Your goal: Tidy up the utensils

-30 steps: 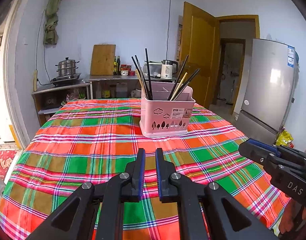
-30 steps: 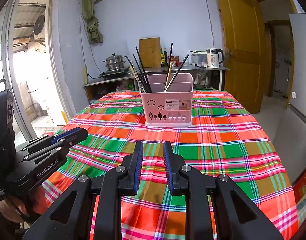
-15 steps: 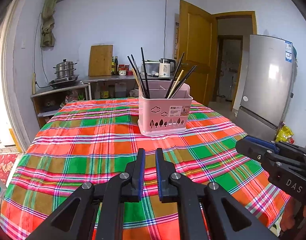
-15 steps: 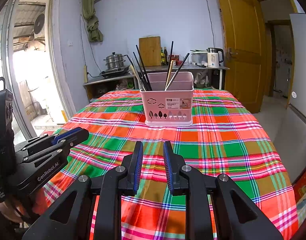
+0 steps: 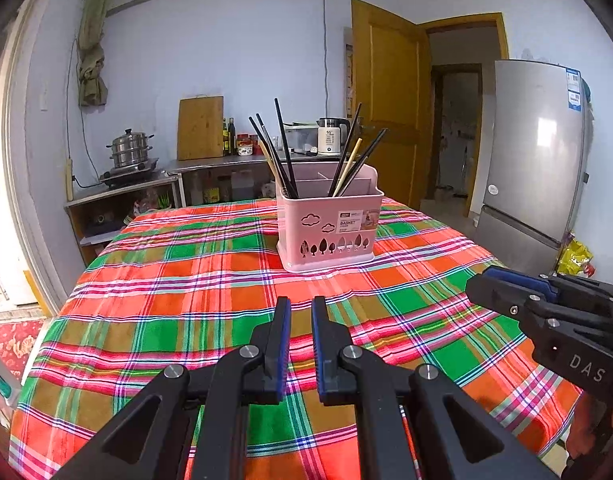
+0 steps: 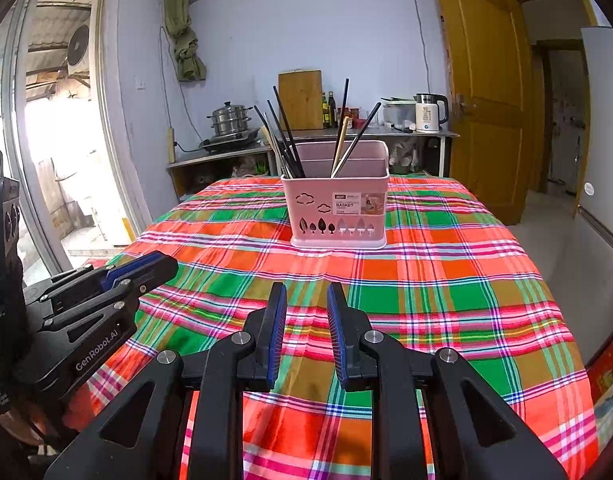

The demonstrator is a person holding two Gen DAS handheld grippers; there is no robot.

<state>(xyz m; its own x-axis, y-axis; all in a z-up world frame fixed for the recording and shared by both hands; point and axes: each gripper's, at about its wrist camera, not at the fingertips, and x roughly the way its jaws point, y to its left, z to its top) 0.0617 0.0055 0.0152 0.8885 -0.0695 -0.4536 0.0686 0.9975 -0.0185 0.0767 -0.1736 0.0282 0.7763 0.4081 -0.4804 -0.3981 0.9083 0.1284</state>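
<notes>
The left gripper [image 5: 300, 312] is almost shut and holds nothing. The right gripper [image 6: 306, 300] has a small gap between its jaws and is empty too. Both hang over the plaid tablecloth [image 5: 178, 312]. At twelve o'clock stands the pink utensil basket [image 5: 329, 230], with black and wooden chopsticks [image 5: 284, 152] mixed in its compartments. A clumsy grab at the leaning sticks could tip the light basket over.

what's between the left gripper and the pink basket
Only bare plaid tablecloth. Nothing lies between the left gripper and the pink basket, as the left wrist view shows.
</notes>
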